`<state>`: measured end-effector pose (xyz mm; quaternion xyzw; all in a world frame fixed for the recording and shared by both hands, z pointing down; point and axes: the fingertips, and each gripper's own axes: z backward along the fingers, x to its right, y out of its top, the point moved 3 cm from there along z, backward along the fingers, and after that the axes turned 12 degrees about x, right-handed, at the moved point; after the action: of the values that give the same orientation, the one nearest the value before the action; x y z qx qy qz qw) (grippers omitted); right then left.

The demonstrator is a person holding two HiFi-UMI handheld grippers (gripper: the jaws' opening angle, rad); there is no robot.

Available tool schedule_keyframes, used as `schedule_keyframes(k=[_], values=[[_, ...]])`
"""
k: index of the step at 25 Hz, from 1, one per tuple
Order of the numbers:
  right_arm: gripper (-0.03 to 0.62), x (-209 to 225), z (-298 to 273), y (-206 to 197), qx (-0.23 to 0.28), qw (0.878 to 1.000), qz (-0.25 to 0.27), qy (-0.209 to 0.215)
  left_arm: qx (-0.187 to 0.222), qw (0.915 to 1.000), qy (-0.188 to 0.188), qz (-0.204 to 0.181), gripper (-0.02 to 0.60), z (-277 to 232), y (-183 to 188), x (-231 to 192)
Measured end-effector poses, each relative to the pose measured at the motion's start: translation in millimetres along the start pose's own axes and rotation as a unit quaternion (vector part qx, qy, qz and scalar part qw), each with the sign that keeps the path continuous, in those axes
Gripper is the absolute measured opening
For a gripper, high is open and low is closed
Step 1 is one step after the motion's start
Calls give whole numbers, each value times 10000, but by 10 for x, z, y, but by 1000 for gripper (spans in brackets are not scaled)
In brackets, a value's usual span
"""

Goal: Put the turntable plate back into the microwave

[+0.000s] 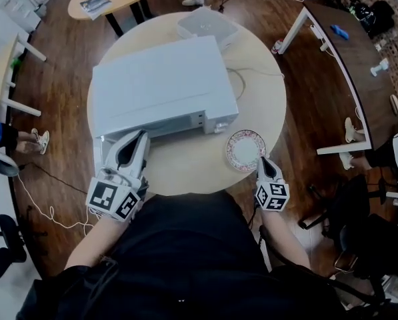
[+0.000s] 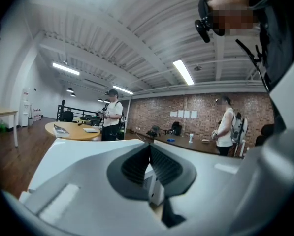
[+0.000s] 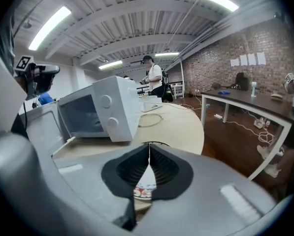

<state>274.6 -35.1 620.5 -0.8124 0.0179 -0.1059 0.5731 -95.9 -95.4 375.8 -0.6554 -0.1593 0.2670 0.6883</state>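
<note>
- From the head view, my own torso covers the near edge of the bench. The microwave shows only its top there, so its cavity is hidden
- The turntable plate lies flat on the bench, right of the microwave's front corner and apart from it. In the right gripper view only a sliver of its red-patterned rim shows, through the gap under the pads
- The right claw is closed and empty, with its tips just beside the plate's near edge. I can't tell whether they touch it
- The left claw is also closed and empty, at the microwave's front left. Its own view shows just a blurred white corner behind the jaws
- Only the right gripper view shows the door swung open, with the dark cavity behind it
- Only the gripper views show a person standing by a far table
</note>
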Motion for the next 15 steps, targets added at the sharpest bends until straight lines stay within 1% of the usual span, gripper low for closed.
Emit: schedule_keyframes(k=[4,8,12,15], values=[[114,177,-89,-178,-181,9997,-4,-186,-68,9999,31,-73,5,-34,22,32],[163,237,-175,-257,-290,9994,-8,-177,-77,9998,126,-117,5,-45,36,38],[212,314,-244,-357,-417,9988,-145,-194,-136,9996,217,-88,5,-43,-20,65],[225,396,-291,-401,-489,9983,-175,-267,-182,9995,252,-104,5,-57,-36,87]])
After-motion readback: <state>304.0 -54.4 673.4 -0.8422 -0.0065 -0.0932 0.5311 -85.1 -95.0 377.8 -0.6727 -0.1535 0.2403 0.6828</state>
